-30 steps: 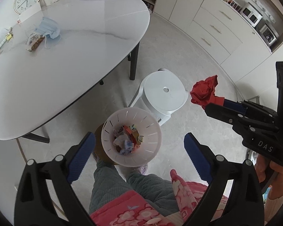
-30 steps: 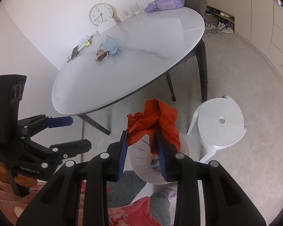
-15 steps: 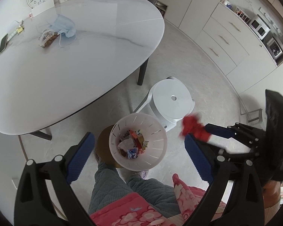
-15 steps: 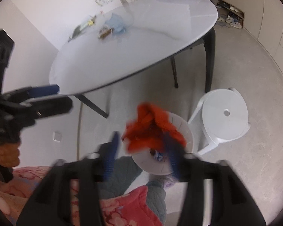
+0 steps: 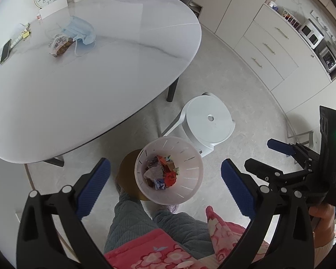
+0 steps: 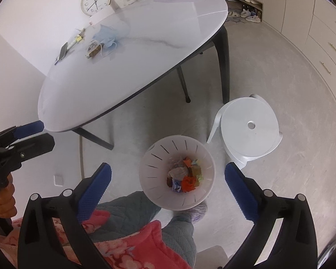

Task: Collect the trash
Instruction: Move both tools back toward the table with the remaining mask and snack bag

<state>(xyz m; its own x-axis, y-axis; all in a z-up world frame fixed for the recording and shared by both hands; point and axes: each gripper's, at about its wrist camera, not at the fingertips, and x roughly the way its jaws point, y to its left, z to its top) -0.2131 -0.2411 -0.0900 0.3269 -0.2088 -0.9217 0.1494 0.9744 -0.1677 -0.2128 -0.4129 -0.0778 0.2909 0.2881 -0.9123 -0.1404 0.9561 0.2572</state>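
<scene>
The red wrapper (image 6: pixel 188 183), clamped a second ago, has been dropped into the bin (image 6: pixel 177 174). The right tongs (image 6: pixel 168 179) are opening, empty; the left tongs (image 5: pixel 165 179) stand apart. A mask (image 5: pixel 79 32) remains on the table (image 5: pixel 100 85).

Pale grey speckled floor (image 6: pixel 291 71), plain white walls. Big oval white marble-look table (image 5: pixel 114 67) on dark legs, with a white plastic stool (image 5: pixel 209 121) beside it. Cream drawer cabinets (image 5: pixel 271 49) run along one side, a round wall clock (image 6: pixel 95 1) leans at the table's far edge.
</scene>
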